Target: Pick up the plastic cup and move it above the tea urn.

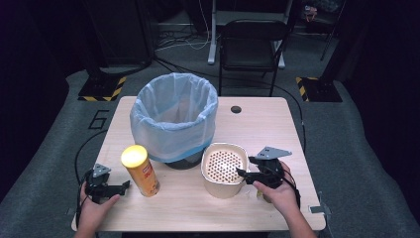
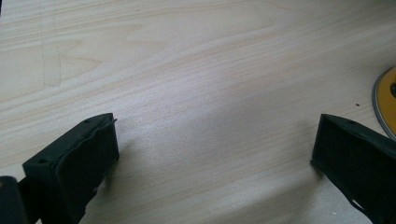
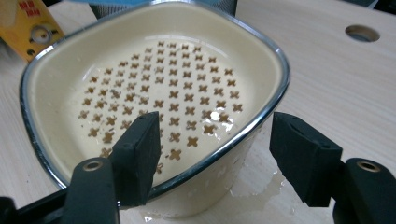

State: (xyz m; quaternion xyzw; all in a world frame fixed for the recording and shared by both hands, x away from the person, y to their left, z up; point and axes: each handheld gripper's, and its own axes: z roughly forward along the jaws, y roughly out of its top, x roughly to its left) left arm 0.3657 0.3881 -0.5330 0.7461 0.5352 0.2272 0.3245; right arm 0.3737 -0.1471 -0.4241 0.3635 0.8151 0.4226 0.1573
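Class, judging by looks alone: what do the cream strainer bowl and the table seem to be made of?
Strainer bowl: probably glossy enamelled metal or glazed ceramic; it glints, has a silvery rim and cross-shaped holes. Table: pale wood or wood-look laminate, matte, with visible grain lines.

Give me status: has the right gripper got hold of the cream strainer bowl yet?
Not yet. Done: right gripper straddles the strainer bowl rim, one jaw inside, one outside, still open. The bowl sits on the table with liquid pooled beneath. Left gripper rests open beside the yellow can. Left: close and lift.
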